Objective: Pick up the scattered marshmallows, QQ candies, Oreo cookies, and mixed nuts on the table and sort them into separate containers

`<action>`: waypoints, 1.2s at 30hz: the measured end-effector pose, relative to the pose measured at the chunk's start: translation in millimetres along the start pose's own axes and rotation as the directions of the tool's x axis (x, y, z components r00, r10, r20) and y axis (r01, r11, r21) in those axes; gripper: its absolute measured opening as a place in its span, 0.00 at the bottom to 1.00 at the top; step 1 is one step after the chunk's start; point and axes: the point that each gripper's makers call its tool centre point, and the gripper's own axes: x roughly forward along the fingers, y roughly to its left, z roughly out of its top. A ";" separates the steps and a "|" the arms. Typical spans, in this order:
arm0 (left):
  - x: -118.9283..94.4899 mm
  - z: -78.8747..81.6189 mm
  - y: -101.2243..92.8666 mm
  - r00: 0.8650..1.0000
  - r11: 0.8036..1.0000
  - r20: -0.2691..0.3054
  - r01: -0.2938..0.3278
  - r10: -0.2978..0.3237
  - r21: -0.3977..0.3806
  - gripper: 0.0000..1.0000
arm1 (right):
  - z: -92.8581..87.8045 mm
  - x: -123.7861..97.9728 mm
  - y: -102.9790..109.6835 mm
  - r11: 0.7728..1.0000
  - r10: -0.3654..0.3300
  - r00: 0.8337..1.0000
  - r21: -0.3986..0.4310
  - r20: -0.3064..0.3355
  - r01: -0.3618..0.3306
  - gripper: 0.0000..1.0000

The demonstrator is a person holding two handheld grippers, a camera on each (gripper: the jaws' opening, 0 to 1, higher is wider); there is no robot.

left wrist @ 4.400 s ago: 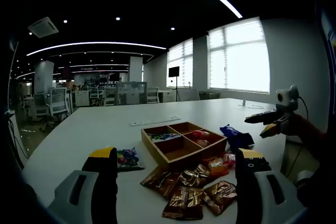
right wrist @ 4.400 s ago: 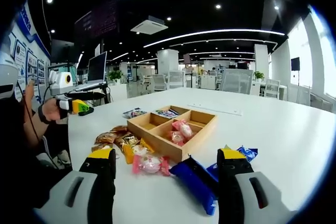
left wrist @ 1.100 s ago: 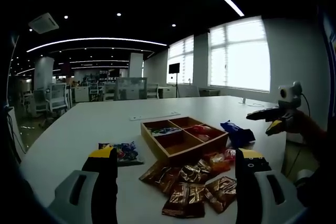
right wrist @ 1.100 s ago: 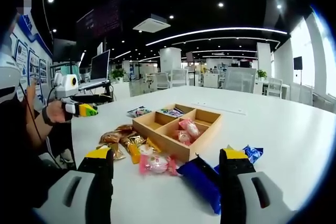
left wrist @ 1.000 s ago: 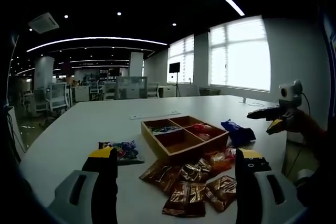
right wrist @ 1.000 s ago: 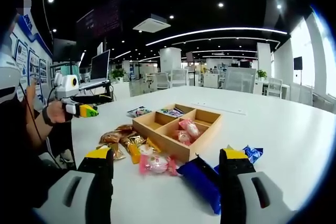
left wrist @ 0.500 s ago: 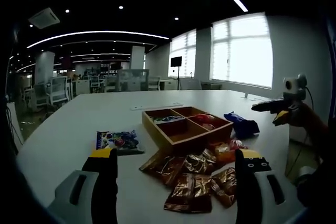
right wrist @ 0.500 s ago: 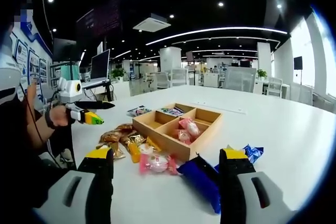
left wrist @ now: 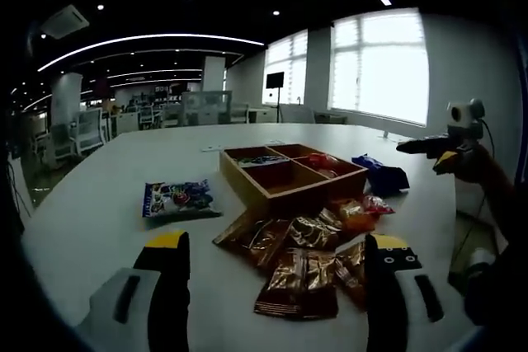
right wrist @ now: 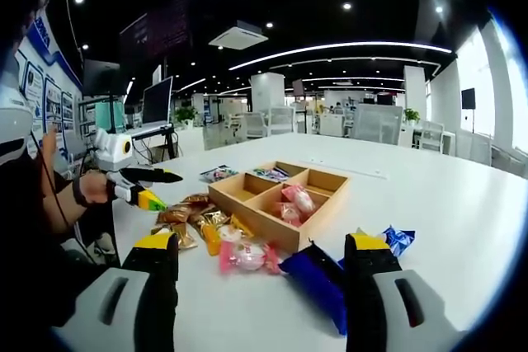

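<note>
A wooden four-compartment tray (left wrist: 307,195) sits mid-table, with pink marshmallow packets (right wrist: 290,202) in one compartment and a colourful packet (right wrist: 264,176) in another. Brown nut packets (left wrist: 297,274) lie in a heap in front of my left gripper (left wrist: 276,243), which is open and empty just above them. A QQ candy bag (left wrist: 177,199) lies left of the tray. Blue Oreo packs (right wrist: 318,279) and a pink marshmallow packet (right wrist: 243,255) lie before my right gripper (right wrist: 260,243), open and empty. The left gripper (right wrist: 161,189) also shows, held in a hand, over the nut packets (right wrist: 177,213).
An orange packet (left wrist: 353,213) and a pink one (left wrist: 375,204) lie beside the tray's corner. The white table (right wrist: 429,195) stretches wide behind the tray. A person's sleeve (right wrist: 33,228) is at the left. Office chairs and desks stand far back.
My left gripper has dropped lower and moved in toward the nut packets, which now look larger. The right gripper has held still. Both stay open.
</note>
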 end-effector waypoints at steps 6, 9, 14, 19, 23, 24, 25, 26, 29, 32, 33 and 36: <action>2.1 -10.9 -2.2 0.999 1.000 -0.041 0.011 -0.011 0.007 0.86 | 0.3 0.5 0.4 1.000 0.001 1.000 0.000 0.000 -0.001 0.78; 2.2 -13.0 -2.7 0.999 1.000 -0.048 0.016 -0.016 0.005 0.86 | 0.8 0.6 0.7 1.000 0.000 1.000 -0.003 -0.001 0.000 0.78; 2.3 -16.2 -2.4 0.998 1.000 -0.062 0.022 -0.022 -0.003 0.81 | 1.3 0.6 0.2 1.000 -0.001 1.000 -0.005 -0.001 0.001 0.78; 2.9 -23.2 -4.2 0.995 0.999 -0.091 0.035 -0.036 -0.011 0.72 | 1.8 0.6 0.1 1.000 -0.002 1.000 -0.006 -0.001 0.002 0.78; 3.2 -24.3 -2.6 0.996 0.999 -0.080 0.035 -0.037 -0.023 0.63 | 2.1 0.7 -1.5 1.000 -0.007 1.000 0.003 0.007 0.007 0.78; 3.4 -25.1 -1.9 0.996 0.999 -0.081 0.036 -0.039 -0.032 0.61 | 2.3 0.5 -1.6 1.000 -0.007 1.000 0.004 0.009 0.007 0.78; 3.6 -26.8 -1.2 0.995 0.998 -0.087 0.035 -0.039 -0.043 0.58 | 2.3 0.4 -1.8 1.000 -0.009 1.000 0.004 0.010 0.009 0.78; 3.4 -29.1 -1.1 0.994 0.998 -0.099 0.035 -0.040 -0.052 0.54 | 2.2 0.3 -2.0 1.000 -0.010 1.000 0.003 0.009 0.010 0.78; 3.9 -30.9 -1.8 0.993 0.995 -0.102 0.048 -0.057 -0.090 0.51 | 2.5 0.0 -2.5 1.000 -0.011 1.000 0.004 0.011 0.011 0.78; 4.5 -31.1 -2.9 0.993 0.995 -0.101 0.053 -0.062 -0.090 0.44 | 2.9 0.0 -2.2 1.000 -0.010 1.000 0.002 0.012 0.010 0.78; 4.5 -31.1 -2.5 0.993 0.994 -0.100 0.051 -0.060 -0.092 0.45 | 2.8 0.2 -1.9 1.000 -0.009 1.000 0.002 0.011 0.009 0.78; 4.9 -31.8 -3.3 0.993 0.996 -0.103 0.048 -0.056 -0.081 0.44 | 2.3 0.4 -1.7 1.000 -0.010 1.000 0.000 0.009 0.010 0.78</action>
